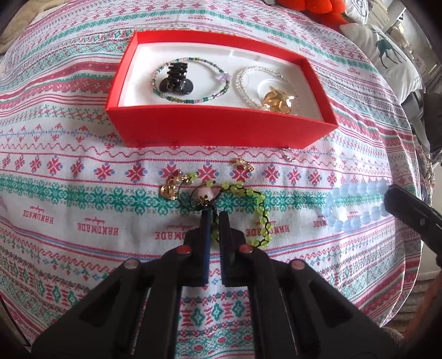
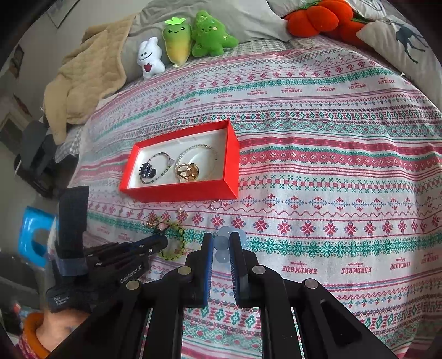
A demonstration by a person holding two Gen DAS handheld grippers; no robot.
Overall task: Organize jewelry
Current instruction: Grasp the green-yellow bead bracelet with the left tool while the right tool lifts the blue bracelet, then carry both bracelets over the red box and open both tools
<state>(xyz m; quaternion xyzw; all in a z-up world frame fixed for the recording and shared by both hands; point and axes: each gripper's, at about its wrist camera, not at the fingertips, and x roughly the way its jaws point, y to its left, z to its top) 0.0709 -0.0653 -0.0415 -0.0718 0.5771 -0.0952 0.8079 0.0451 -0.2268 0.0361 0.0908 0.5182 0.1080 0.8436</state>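
A red box (image 1: 212,129) (image 2: 176,192) holds a black hair claw (image 1: 176,78), a dark beaded bracelet (image 1: 215,95), a clear beaded bracelet (image 1: 244,85) and a gold piece (image 1: 277,100). In front of it lie a green beaded bracelet (image 1: 259,210) (image 2: 176,243), gold earrings (image 1: 170,187) and a light blue beaded bracelet (image 1: 356,204) (image 2: 222,243). My left gripper (image 1: 214,218) has its jaws narrowly apart around the green bracelet's strand. My right gripper (image 2: 222,239) straddles the blue beads with its jaws narrowly apart.
A small gold earring (image 1: 244,163) and a silver ring (image 1: 287,154) (image 2: 214,205) lie near the box front. Plush toys (image 2: 190,38), a beige blanket (image 2: 88,82) and orange cushions (image 2: 317,16) sit at the bed's far edge. A patterned cloth (image 2: 331,165) covers the surface.
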